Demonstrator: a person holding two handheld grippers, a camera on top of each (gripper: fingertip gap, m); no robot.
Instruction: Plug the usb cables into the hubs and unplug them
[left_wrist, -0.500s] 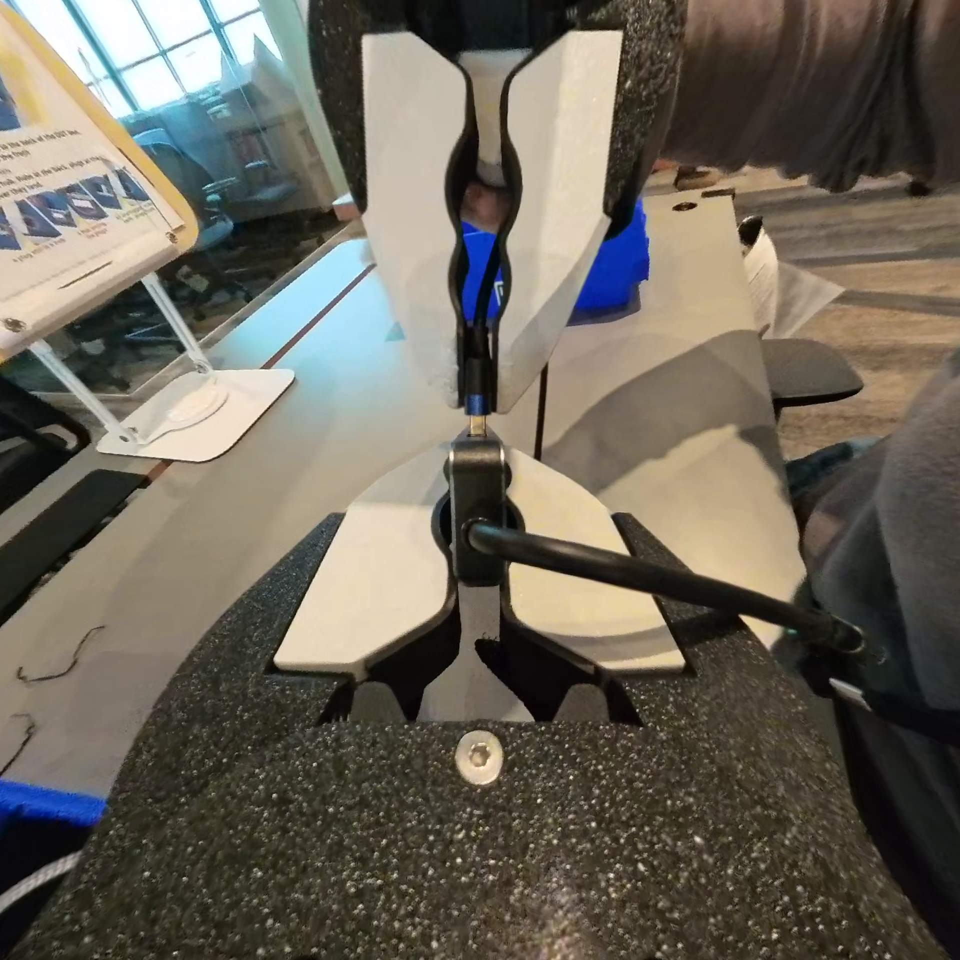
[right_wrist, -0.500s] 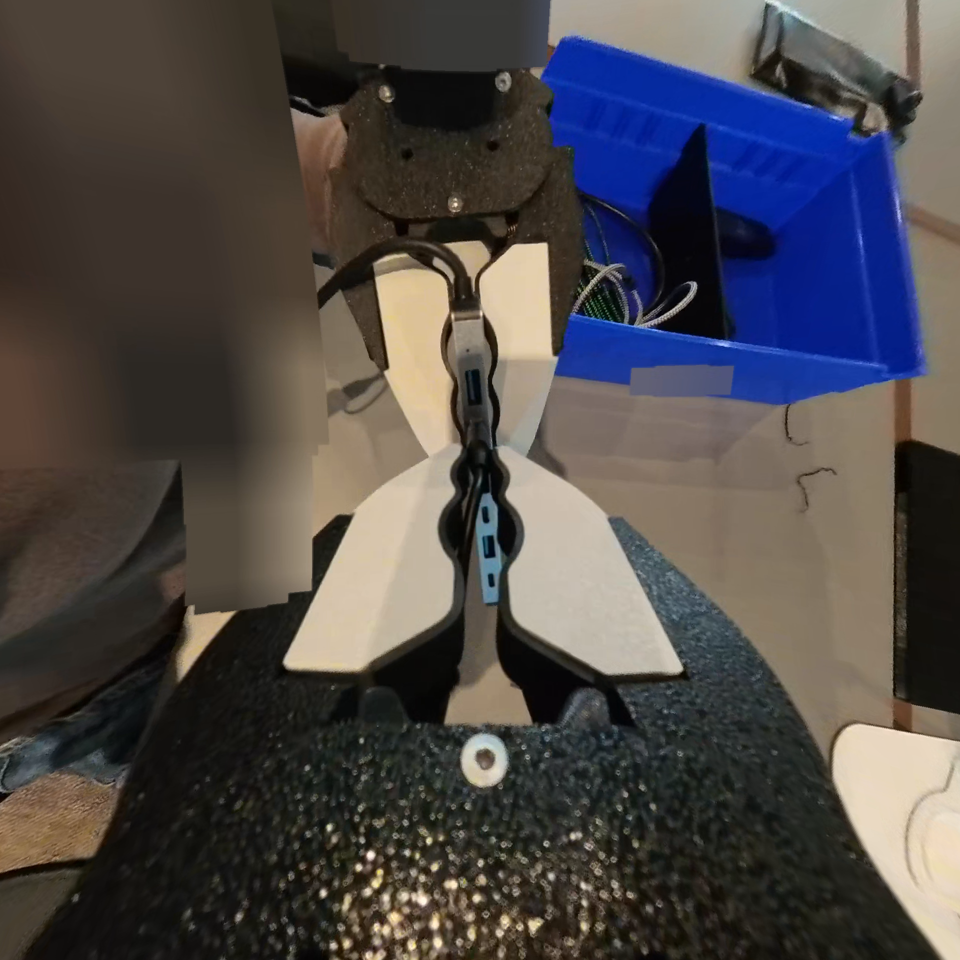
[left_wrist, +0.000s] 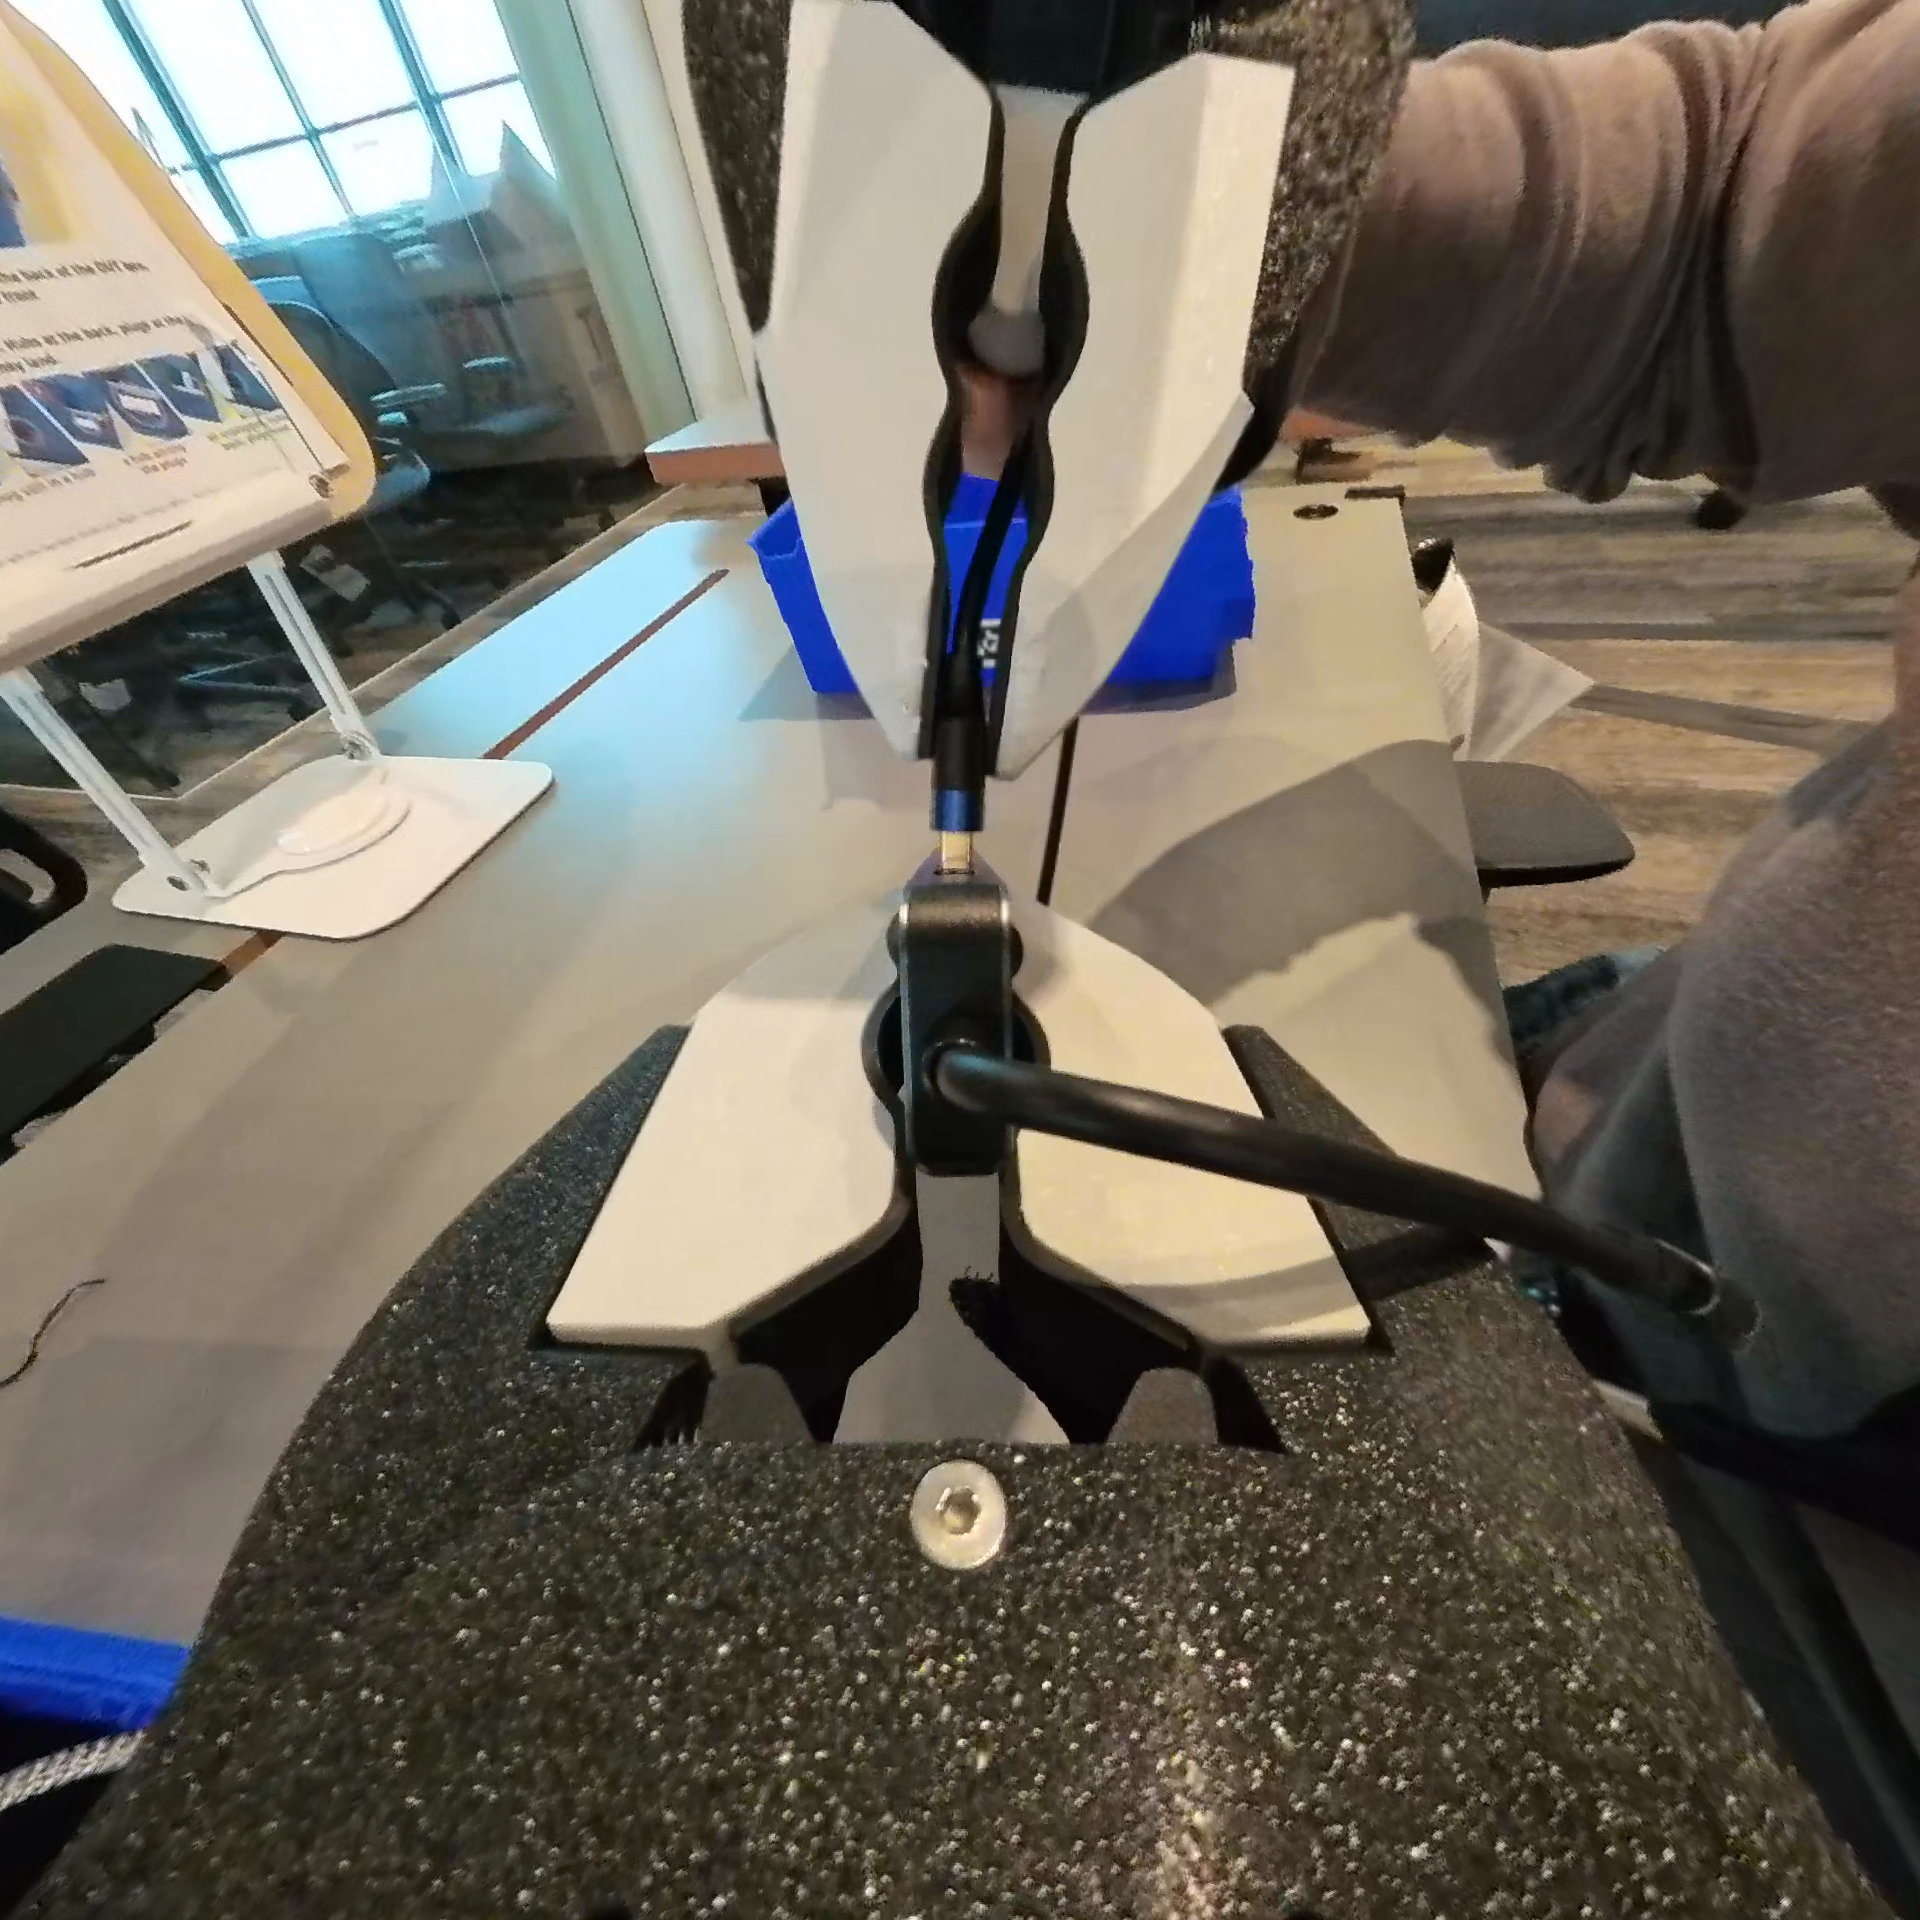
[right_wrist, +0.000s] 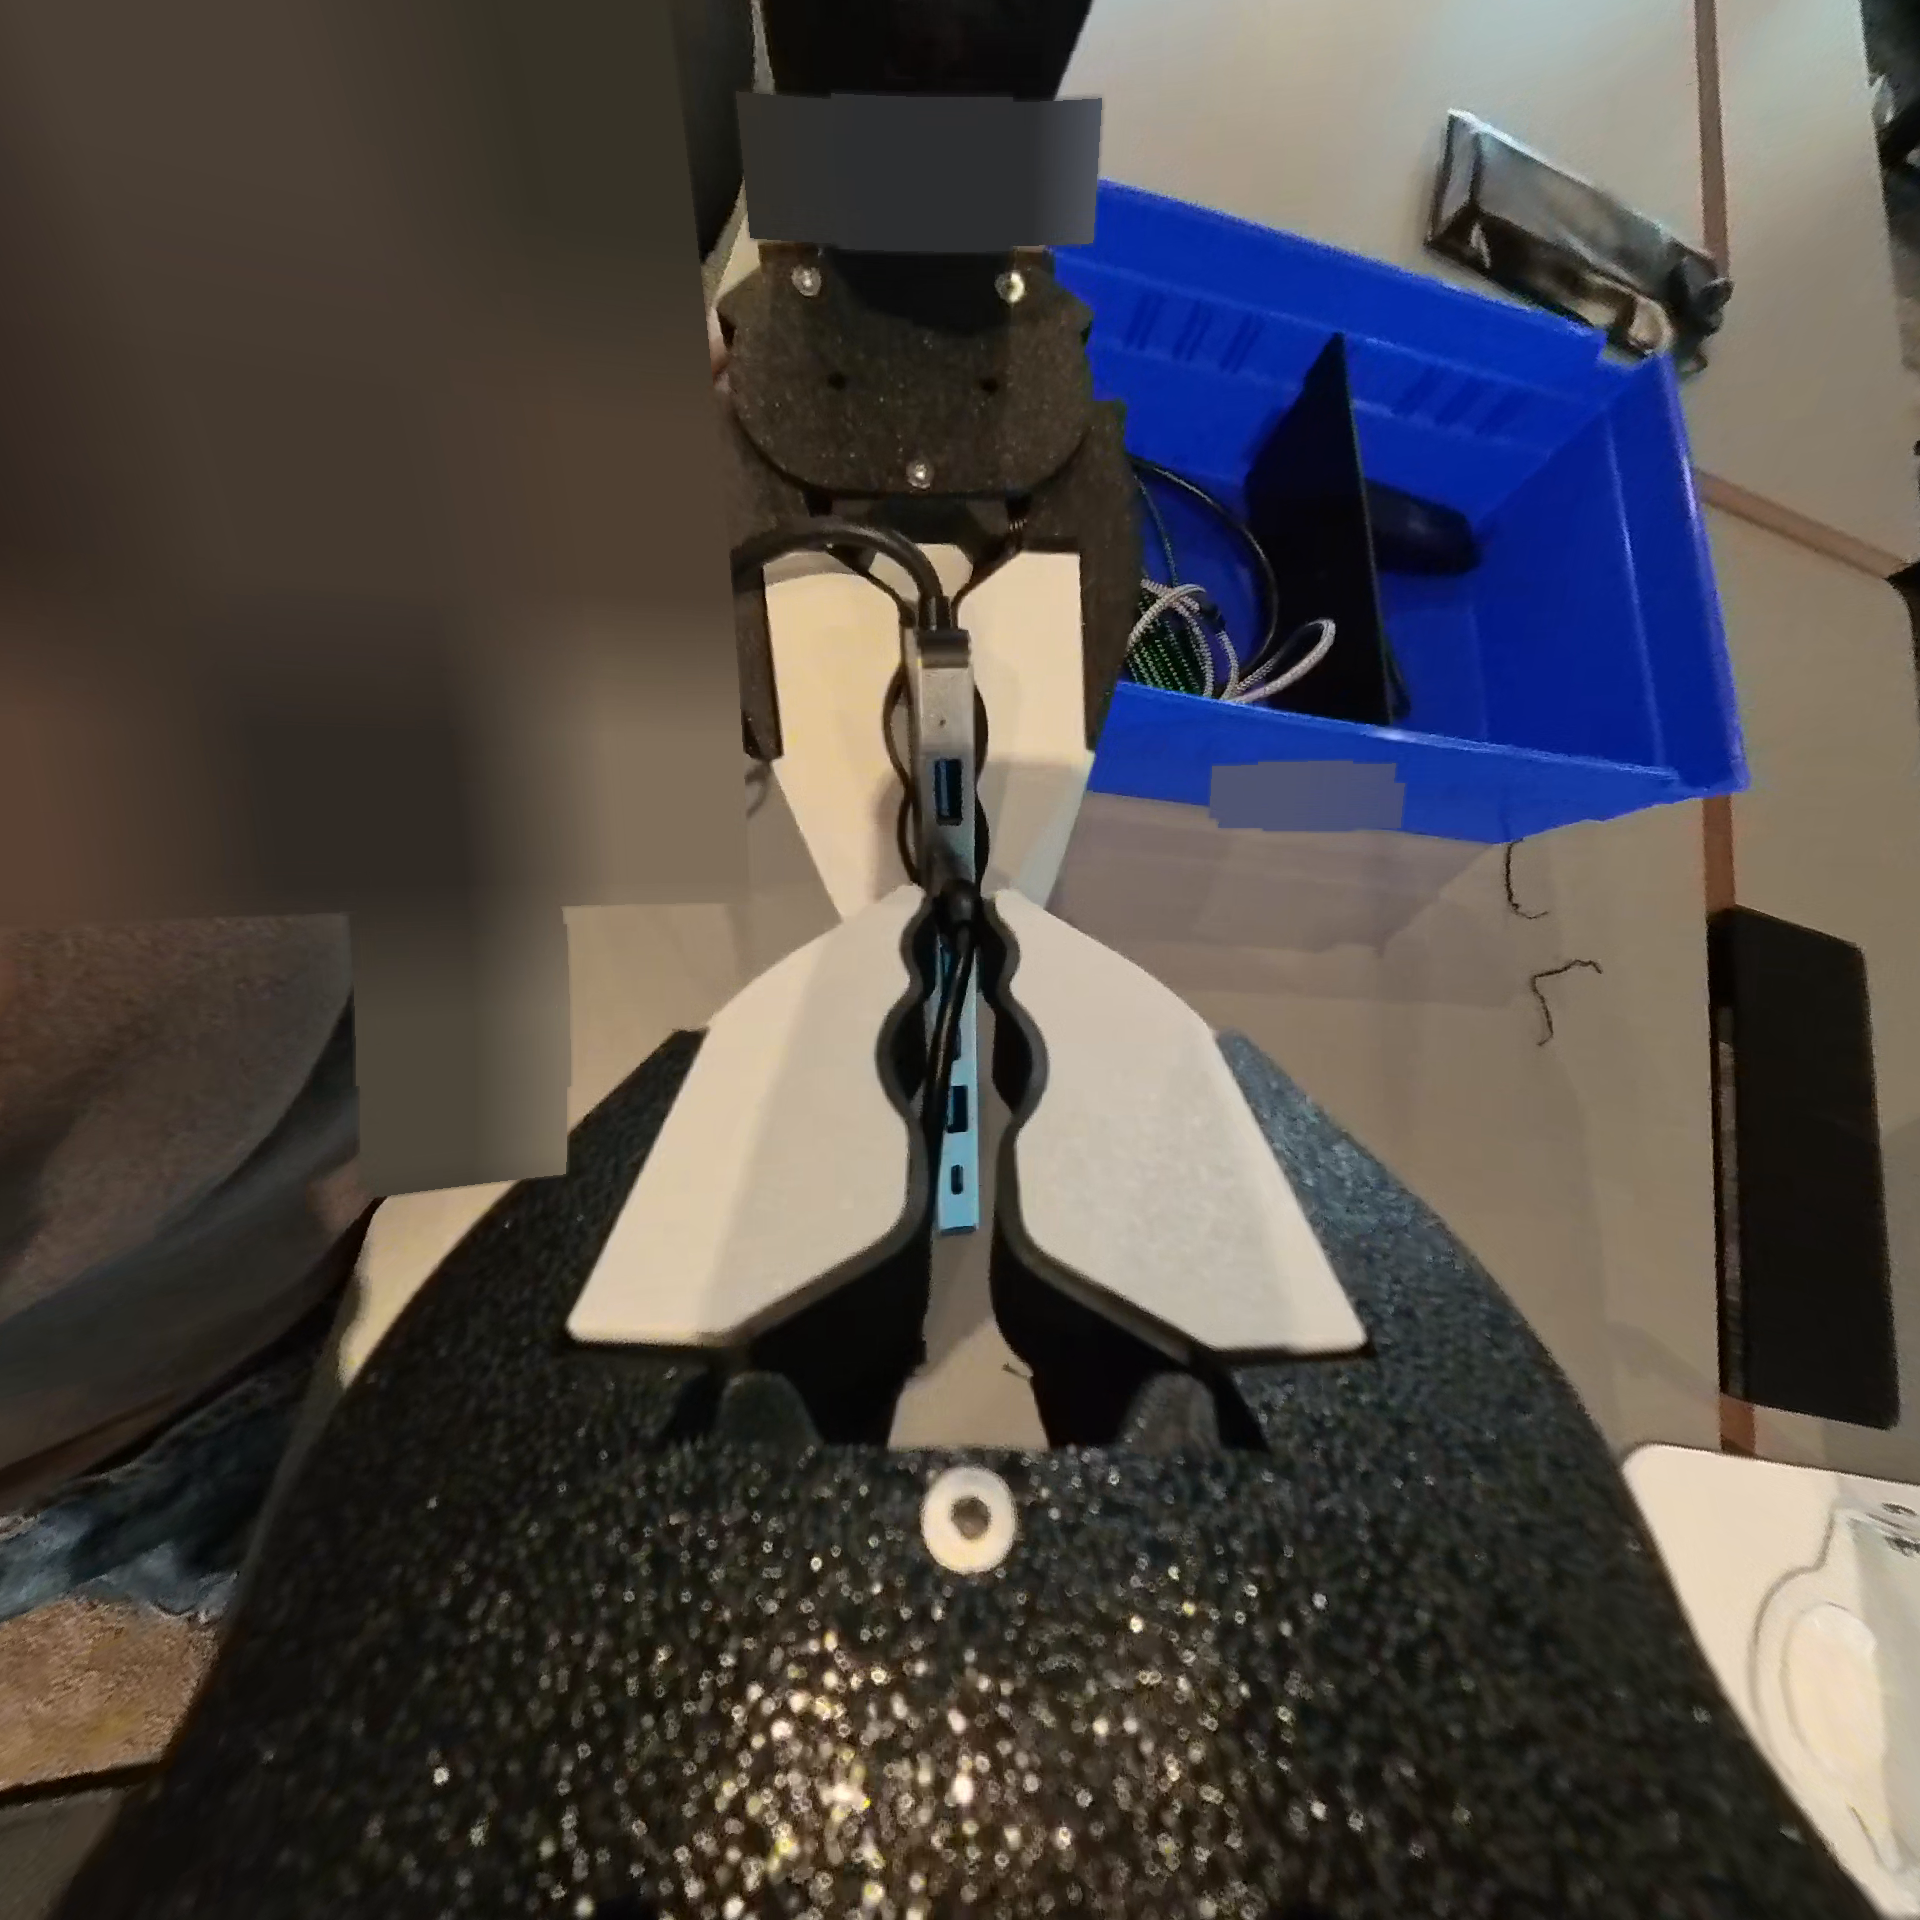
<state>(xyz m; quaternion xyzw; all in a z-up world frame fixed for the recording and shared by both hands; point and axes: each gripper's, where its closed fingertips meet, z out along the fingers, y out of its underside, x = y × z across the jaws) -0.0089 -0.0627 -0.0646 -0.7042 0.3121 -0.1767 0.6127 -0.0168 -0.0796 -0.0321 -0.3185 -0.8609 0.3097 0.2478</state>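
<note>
Two grippers meet nose to nose above the grey desk, each clamped on one half of the connection. In the left wrist view, the left gripper has its white jaws closed on the dark USB hub, held edge-on, with the hub's own thick black lead trailing off to the right. Facing it, the right gripper pinches the USB cable just behind its blue-collared plug. The metal tip of that plug sits at the hub's end port, with most of its shell bare, so it looks only partly entered; whether this is the start of plugging in or the end of pulling out cannot be told from one moment.

From the right wrist view the hub shows its side row of ports, one of them blue, running between both sets of jaws. A blue bin with spare cables stands behind on the desk.

If inserting, the next move calls for a straight push along the hub's long axis, both grips firm and the plug kept level with the port; any tilt would likely jam the tip or make the thin cable slide in the right jaws.
</note>
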